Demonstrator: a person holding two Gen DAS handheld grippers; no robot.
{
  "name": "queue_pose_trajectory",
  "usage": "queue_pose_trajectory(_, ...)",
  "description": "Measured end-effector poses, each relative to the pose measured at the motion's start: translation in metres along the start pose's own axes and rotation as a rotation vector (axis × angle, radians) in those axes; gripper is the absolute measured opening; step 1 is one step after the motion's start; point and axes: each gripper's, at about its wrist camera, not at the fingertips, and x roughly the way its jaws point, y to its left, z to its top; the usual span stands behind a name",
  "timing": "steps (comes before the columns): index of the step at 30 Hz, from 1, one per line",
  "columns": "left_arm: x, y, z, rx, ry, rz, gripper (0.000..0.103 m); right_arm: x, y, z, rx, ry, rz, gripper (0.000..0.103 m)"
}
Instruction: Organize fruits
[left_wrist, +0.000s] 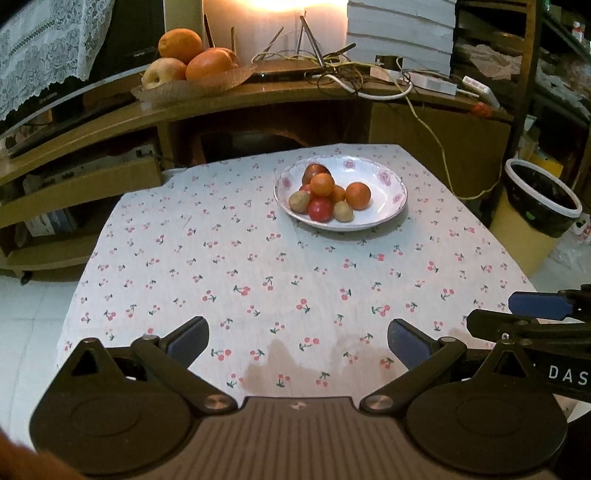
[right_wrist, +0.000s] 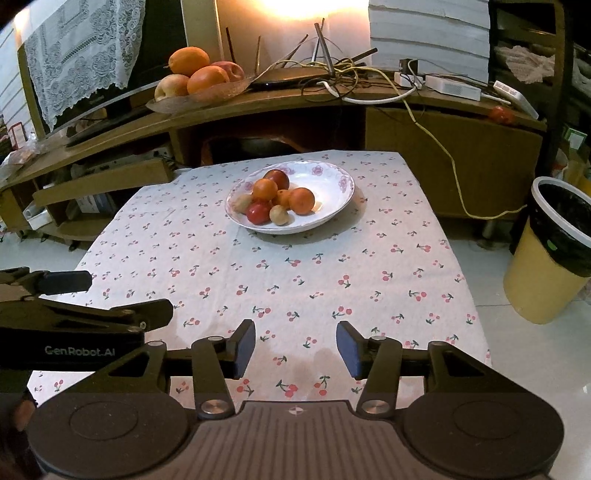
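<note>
A white floral plate (left_wrist: 388, 181) (right_wrist: 328, 177) stands at the far side of the cherry-print tablecloth (left_wrist: 258, 266) (right_wrist: 332, 266). It holds several small fruits: oranges (left_wrist: 357, 195) (right_wrist: 301, 200), a red tomato (left_wrist: 320, 209) (right_wrist: 258, 213), brownish kiwi-like fruits (left_wrist: 299, 201) (right_wrist: 279, 215) and a dark red apple (left_wrist: 314, 171) (right_wrist: 279, 178). My left gripper (left_wrist: 297, 338) hangs open over the near edge of the cloth, nothing between its fingers. My right gripper (right_wrist: 295, 345) is also open and empty over the near edge. Each gripper shows at the edge of the other's view.
A wooden shelf behind the table carries a glass dish (left_wrist: 192, 88) (right_wrist: 192, 98) of large oranges and apples, tangled cables (left_wrist: 343, 70) and a router. A yellow bin (left_wrist: 532, 206) (right_wrist: 550, 251) with a black liner stands right of the table. A damp stain (left_wrist: 291, 365) marks the near cloth.
</note>
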Motion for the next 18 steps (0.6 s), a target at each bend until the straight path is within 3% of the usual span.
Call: queue_pose_trajectory(18, -0.001, -0.0031, -0.0091, 0.002, 0.014, 0.002, 0.103, -0.0022, 0.0028, -0.0057, -0.002, 0.008, -0.004, 0.051)
